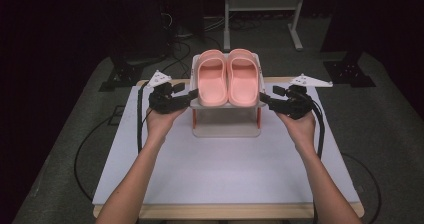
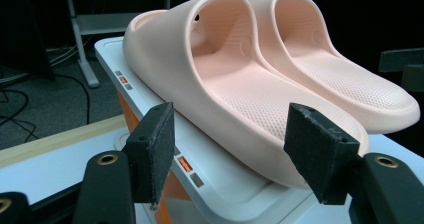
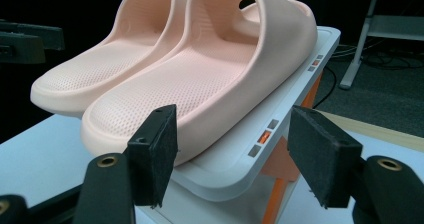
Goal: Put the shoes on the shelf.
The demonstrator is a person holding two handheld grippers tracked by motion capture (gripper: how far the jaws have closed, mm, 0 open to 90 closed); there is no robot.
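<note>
Two pink slippers, the left slipper [image 1: 212, 79] and the right slipper [image 1: 243, 78], lie side by side on the top shelf of a small white rack [image 1: 226, 130] with orange legs. My left gripper [image 1: 191, 93] is at the rack's left side, level with the top shelf. It is open, and the left slipper's [image 2: 225, 84] heel edge sits ahead of its pads [image 2: 155, 149], untouched. My right gripper [image 1: 264, 98] is at the rack's right side, also open. Its pads [image 3: 322, 154] stand apart in front of the right slipper's [image 3: 200, 79] heel and the shelf rim [image 3: 250, 154].
The rack stands at the far middle of a white board [image 1: 225, 174] on a wooden table. Black cables [image 1: 139, 124] trail from both grippers over the board's edges. A metal stand [image 1: 262, 4] and more cables are on the dark floor behind.
</note>
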